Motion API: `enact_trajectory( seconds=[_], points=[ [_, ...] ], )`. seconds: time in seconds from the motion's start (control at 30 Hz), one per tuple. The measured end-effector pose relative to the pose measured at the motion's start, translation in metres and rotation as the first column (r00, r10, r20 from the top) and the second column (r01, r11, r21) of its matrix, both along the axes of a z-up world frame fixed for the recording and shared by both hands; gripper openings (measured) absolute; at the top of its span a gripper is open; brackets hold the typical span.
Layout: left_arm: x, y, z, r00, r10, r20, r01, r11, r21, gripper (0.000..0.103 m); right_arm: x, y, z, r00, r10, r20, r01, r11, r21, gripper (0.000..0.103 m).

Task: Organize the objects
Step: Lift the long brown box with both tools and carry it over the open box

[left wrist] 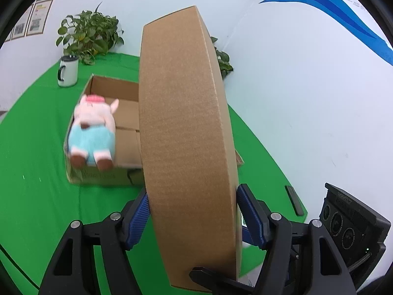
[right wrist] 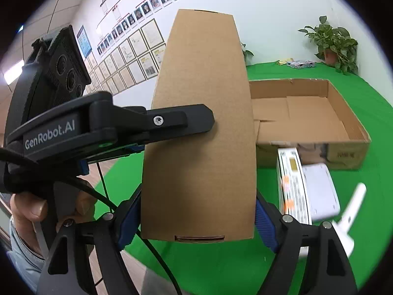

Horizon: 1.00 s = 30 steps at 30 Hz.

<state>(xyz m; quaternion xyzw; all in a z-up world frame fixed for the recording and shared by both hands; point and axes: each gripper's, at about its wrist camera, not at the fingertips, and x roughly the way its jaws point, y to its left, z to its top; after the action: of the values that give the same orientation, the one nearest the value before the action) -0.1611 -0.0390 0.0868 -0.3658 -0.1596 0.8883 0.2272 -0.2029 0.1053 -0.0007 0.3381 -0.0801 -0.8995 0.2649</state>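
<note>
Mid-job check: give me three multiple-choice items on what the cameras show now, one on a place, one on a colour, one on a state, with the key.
1. Where is the plush pig?
A. at the near-left corner of the open cardboard box
B. beside the white mug
C. under the potted plant

2. What colour is the table cloth?
A. blue
B. green
C. grey

3. How is the cardboard lid held?
A. flat on the cloth
B. by one gripper
C. raised on edge between both grippers

Key: 1 A, the pig overlaps the box's near wall; 2 B, cloth is green throughout; 3 C, left gripper and right gripper both straddle it above the table.
</note>
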Motion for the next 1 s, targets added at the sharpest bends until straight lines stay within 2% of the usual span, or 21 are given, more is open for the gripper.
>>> enact_trajectory(
  seconds=[0.33,0.57,0.83,1.0],
  points=[
    [-0.071,-0.008,0.023,0.999,0.049,0.02,-0.047,0.997,-0.056,0.065,-0.075,0.0,0.011,0.996,0.05,0.076,-0.045,0.997,-0.065,0.079],
    [-0.13,-0.016,0.023,0.996,0.056,0.066,-0.05,0.995,-0.088,0.065,-0.13,-0.002,0.01,0.985,0.083,0.153,-0.07,0.994,-0.087,0.079],
    [-0.209,-0.019,-0.003,0.986,0.082,0.145,-0.059,0.987,-0.151,0.065,-0.192,-0.002,-0.013,0.961,0.111,0.252,-0.074,0.986,-0.15,0.08],
    [-0.248,-0.02,-0.038,0.973,0.116,0.197,-0.076,0.977,-0.2,0.064,-0.224,0.001,-0.038,0.93,0.145,0.338,-0.079,0.976,-0.201,0.08]
  ],
)
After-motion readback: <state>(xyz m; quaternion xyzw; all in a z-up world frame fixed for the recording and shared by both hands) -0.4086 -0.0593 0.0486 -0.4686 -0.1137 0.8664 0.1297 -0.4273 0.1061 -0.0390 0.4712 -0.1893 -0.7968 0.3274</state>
